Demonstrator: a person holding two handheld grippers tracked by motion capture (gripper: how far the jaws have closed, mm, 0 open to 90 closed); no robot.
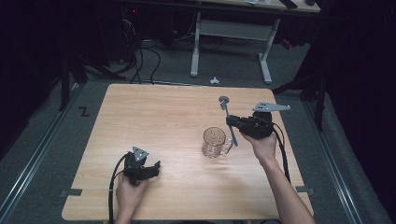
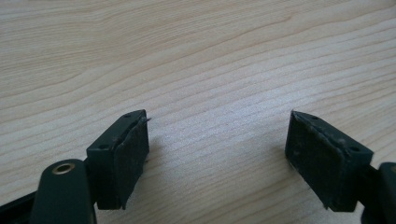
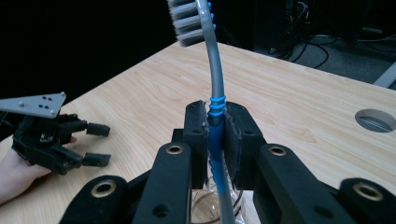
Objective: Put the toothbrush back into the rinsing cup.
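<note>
Down near the front edge of the table [image 1: 140, 107], well left of the glass mug [image 1: 215, 142]: left gripper [image 1: 156, 167], jaws spread wide, nothing between them, just bare wood underneath. Just right of the mug, slightly beyond it: right gripper [image 1: 231, 122], clamped tight on the blue grip of a toothbrush [image 3: 215, 116]. Handle end dipping toward the mug's rim, bristle head up and pointing away toward the far edge.

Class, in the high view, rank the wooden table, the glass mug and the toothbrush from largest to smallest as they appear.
1. wooden table, by far the largest.
2. glass mug and toothbrush: unsure. The toothbrush looks longer but much thinner, the right gripper hides part of it, and it is held above the table, nearer the camera.
</note>
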